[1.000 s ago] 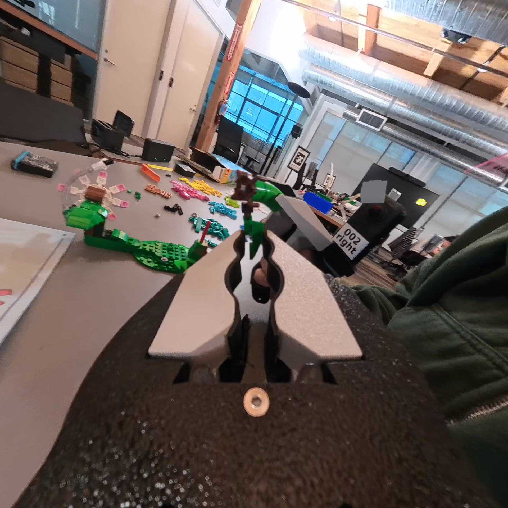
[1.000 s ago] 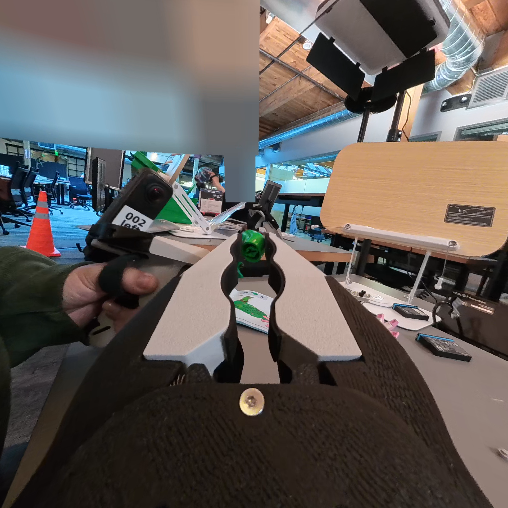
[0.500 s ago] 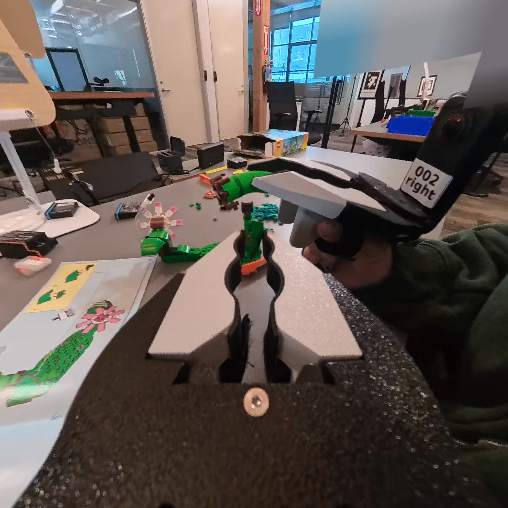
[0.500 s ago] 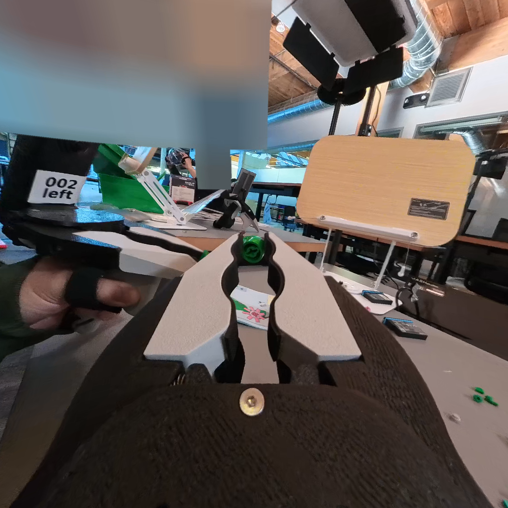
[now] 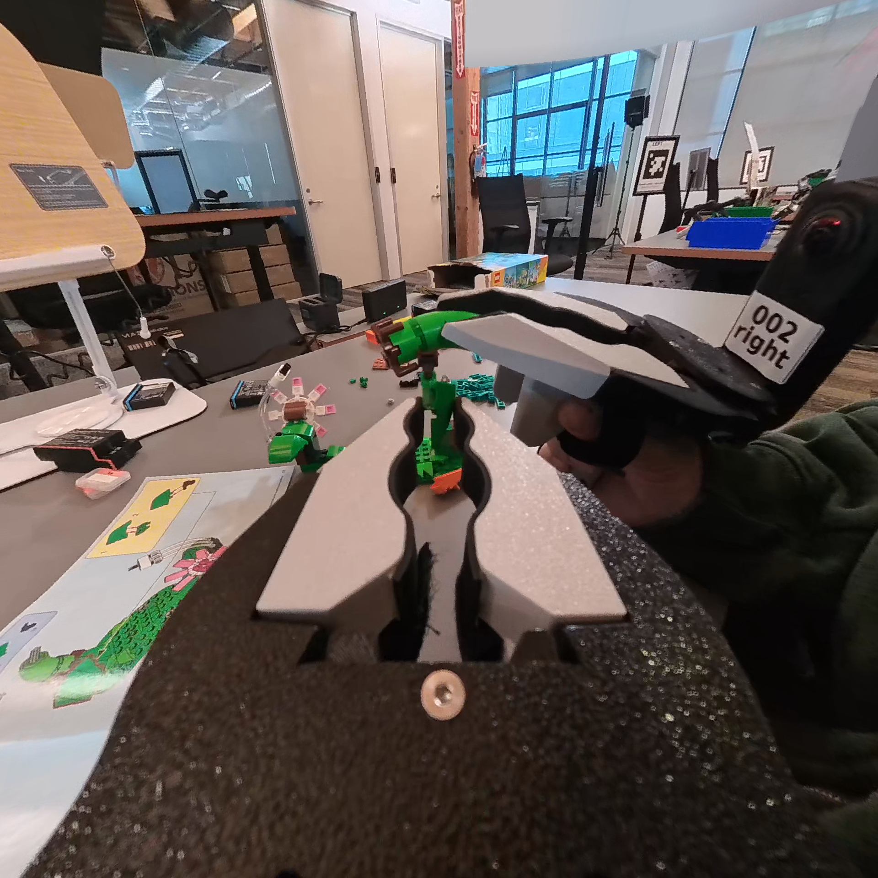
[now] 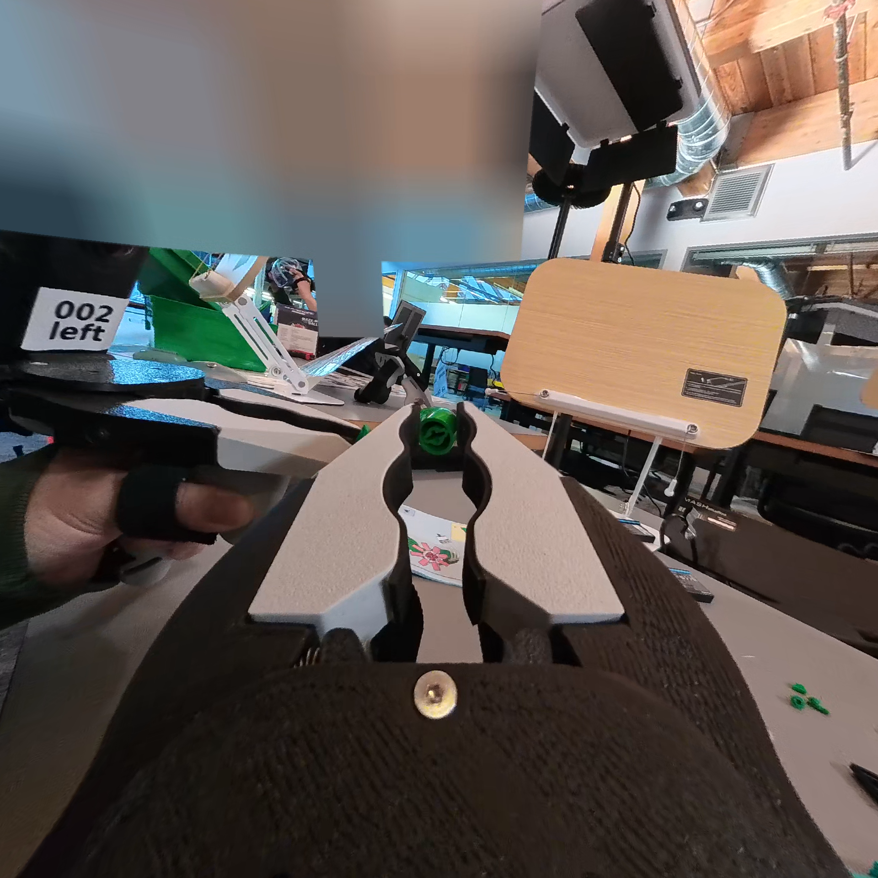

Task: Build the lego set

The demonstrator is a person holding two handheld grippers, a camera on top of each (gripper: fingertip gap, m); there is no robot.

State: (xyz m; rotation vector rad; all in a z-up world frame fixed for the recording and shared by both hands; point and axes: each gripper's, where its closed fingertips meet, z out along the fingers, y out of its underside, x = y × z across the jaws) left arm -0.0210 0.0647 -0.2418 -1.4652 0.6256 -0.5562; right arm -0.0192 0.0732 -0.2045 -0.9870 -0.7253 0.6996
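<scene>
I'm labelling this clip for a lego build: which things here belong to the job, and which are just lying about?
In the job:
- green stem piece in the left gripper
- curved green tube in the right gripper
- instruction booklet
- half-built flower
- teal loose bricks

Lying about:
- wooden book stand
- black chargers

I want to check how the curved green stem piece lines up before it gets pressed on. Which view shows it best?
The left wrist view: the curved green stem piece shows side-on in the right gripper, above the upright green stem. The right wrist view shows only its round end.
</scene>
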